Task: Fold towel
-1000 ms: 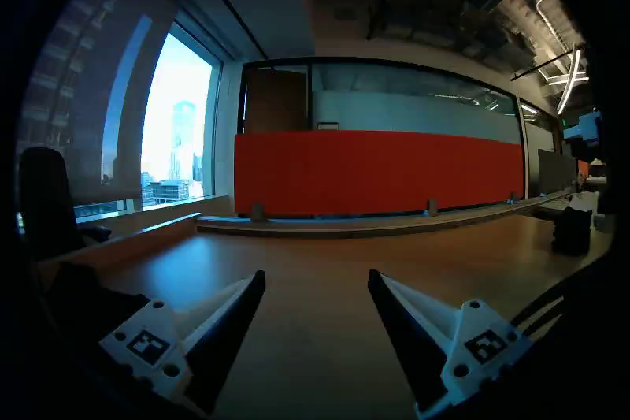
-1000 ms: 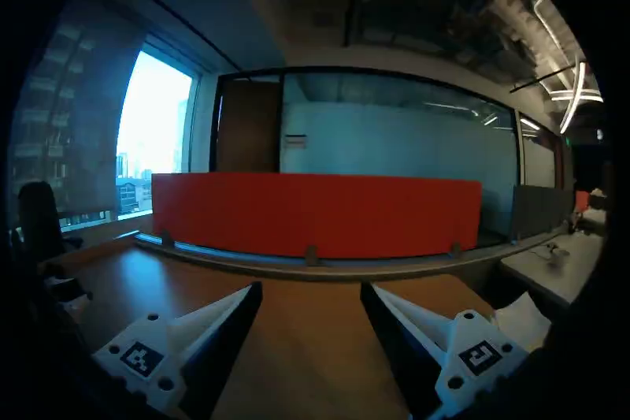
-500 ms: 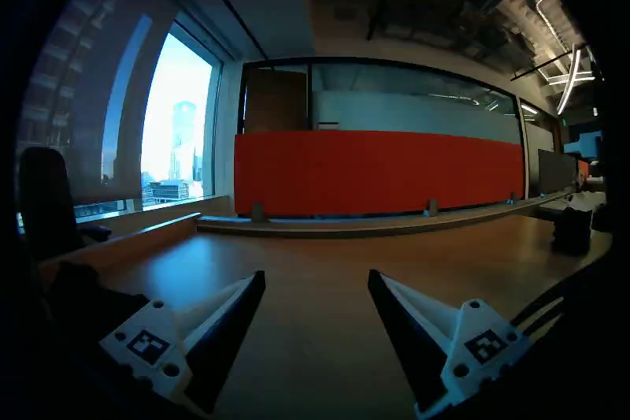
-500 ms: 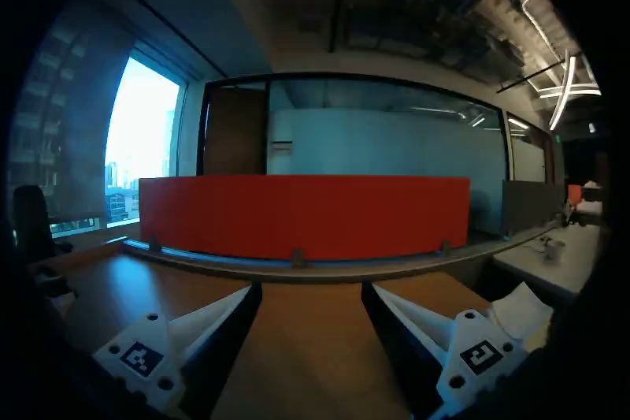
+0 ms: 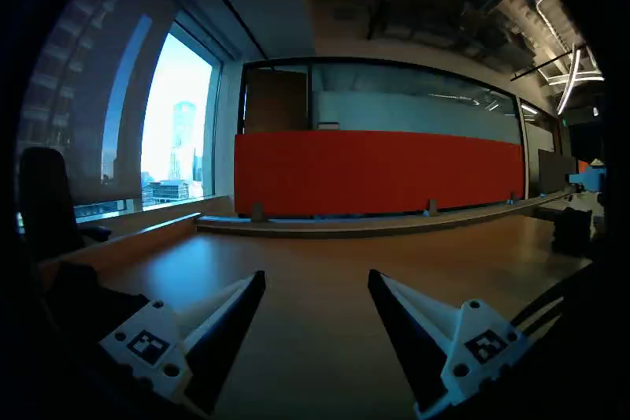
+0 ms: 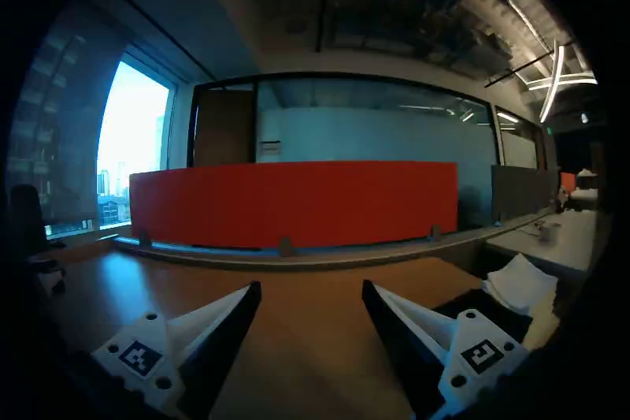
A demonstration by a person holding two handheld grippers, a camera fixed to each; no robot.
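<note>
A white folded cloth (image 6: 520, 282), possibly the towel, lies at the right edge of the wooden table (image 6: 315, 333) in the right gripper view, on top of something dark (image 6: 466, 303). My right gripper (image 6: 311, 284) hovers low over the table, left of that cloth, open with nothing between its fingers. In the left gripper view my left gripper (image 5: 316, 273) is open too, with nothing held, over bare wood of the table (image 5: 315, 325).
A red partition (image 5: 378, 172) runs along the table's far edge, also seen as the red partition (image 6: 291, 203). A black chair (image 5: 43, 199) and a bright window (image 5: 177, 136) are to the left. A dark object (image 5: 571, 231) stands at the table's right. A white desk (image 6: 551, 239) lies beyond.
The right gripper's view has swung to the right and tipped a little, bringing the white cloth further into sight. The left gripper has stayed still.
</note>
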